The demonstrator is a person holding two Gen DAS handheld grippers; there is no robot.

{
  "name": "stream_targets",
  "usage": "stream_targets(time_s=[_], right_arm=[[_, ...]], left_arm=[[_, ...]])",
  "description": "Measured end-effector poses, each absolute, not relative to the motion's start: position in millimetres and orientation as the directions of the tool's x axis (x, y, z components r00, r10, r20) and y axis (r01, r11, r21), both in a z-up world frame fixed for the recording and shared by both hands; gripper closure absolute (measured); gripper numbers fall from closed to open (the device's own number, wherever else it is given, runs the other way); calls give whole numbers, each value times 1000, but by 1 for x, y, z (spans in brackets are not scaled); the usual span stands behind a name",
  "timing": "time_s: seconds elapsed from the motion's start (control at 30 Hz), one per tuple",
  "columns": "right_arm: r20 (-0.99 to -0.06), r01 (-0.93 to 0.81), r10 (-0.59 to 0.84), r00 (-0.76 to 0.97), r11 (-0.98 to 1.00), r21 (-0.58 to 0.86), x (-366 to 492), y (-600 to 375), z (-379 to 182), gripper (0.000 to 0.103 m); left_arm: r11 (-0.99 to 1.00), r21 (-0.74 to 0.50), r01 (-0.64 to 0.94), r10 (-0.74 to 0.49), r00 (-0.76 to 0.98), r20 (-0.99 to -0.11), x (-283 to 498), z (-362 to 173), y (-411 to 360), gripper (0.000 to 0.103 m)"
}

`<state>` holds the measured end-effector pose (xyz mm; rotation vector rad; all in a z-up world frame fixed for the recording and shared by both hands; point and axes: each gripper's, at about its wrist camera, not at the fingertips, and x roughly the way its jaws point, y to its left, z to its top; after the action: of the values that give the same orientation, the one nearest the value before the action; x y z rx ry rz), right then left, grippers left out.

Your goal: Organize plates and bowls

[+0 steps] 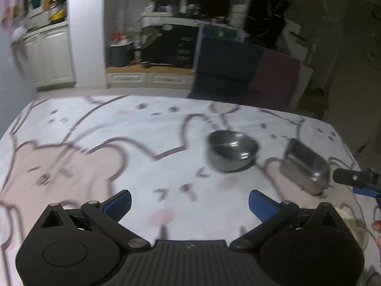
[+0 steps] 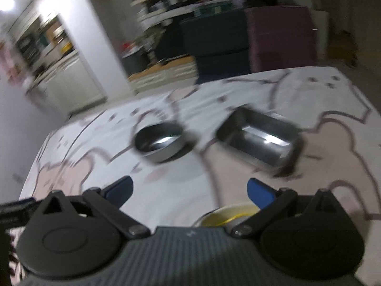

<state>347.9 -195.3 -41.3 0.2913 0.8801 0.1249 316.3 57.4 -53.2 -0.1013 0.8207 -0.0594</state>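
A round steel bowl [image 1: 232,150] [image 2: 160,141] stands on the table with a rectangular steel dish [image 1: 307,166] [image 2: 260,139] to its right. My left gripper [image 1: 189,203] is open above bare cloth, short of the bowl, with nothing between its blue pads. My right gripper [image 2: 189,194] is open too, hovering nearer than both steel pieces. A yellowish round dish [image 2: 228,215] peeks out under the right gripper's body, mostly hidden. One tip of the right gripper [image 1: 352,178] shows at the right edge of the left wrist view, beside the rectangular dish.
A white cloth with pink cartoon figures [image 1: 95,143] covers the table. Beyond its far edge stand a dark blue and maroon sofa [image 1: 250,71], white cabinets [image 1: 52,54] and cluttered shelves [image 1: 166,7]. Both views are blurred.
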Motion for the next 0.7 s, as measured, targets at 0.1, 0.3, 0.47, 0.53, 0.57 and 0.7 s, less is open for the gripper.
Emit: stream_targets(time_s=[0.1, 0.3, 0.47, 0.53, 0.57, 0.7], right_arm=[[-728, 89, 168, 665, 950, 299, 354, -227, -48, 0], [-749, 181, 86, 657, 946, 267, 373, -270, -69, 0], [-771, 250, 41, 636, 934, 256, 387, -299, -79, 0], [-777, 275, 43, 627, 922, 273, 391, -309, -82, 0], [-781, 282, 49, 622, 917, 282, 394, -313, -85, 0], [-799, 284, 54, 599, 918, 276, 405, -315, -93, 0]], left_arm=[[992, -109, 67, -125, 684, -718, 335, -55, 22, 0], [983, -113, 144, -181, 687, -704, 376, -71, -39, 0], [977, -60, 205, -185, 667, -722, 417, -85, -88, 0], [973, -21, 229, -172, 667, -725, 433, -89, -106, 0], [971, 3, 241, -162, 666, -728, 441, -91, -115, 0], [957, 84, 277, -124, 656, -745, 467, -105, -142, 0]])
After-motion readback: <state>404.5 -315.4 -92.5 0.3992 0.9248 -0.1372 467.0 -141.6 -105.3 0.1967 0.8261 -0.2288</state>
